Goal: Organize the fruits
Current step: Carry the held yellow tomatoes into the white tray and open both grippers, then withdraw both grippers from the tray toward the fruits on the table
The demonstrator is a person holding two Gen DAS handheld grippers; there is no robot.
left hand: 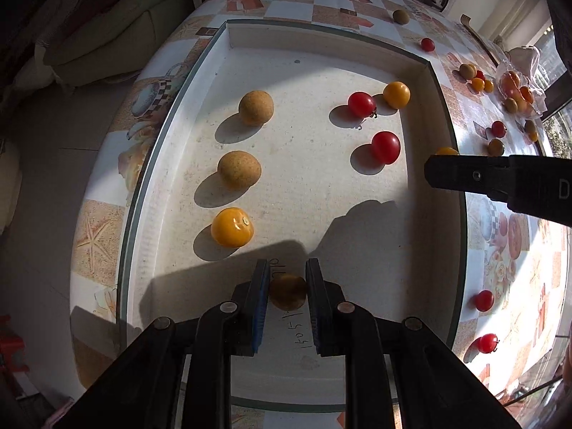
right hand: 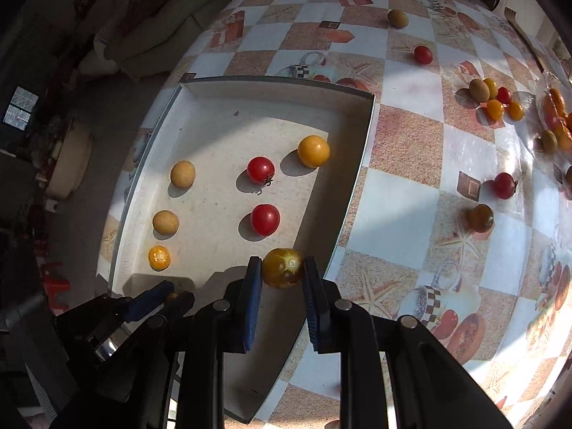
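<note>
Fruits lay scattered in two places: some inside a shallow white tray and the rest loose on the counter, which was covered in a checked cloth printed with starfish, cups and gift boxes. In the tray sat two tan round fruits in a column with a yellow tomato below them, and to their right two red tomatoes and another yellow one. The left hand-held gripper pointed down over the near end of the tray, closed narrowly on a small brownish-yellow fruit in shadow. The right hand-held gripper hung above the tray's right rim, its blue pads clamped on a dark yellow-green tomato. Out on the cloth lay a cluster of small fruits, a clear bag of more, and single red ones. Strong sun threw hard shadows. Beyond the counter's edge stood a pale sofa and grey floor
</note>
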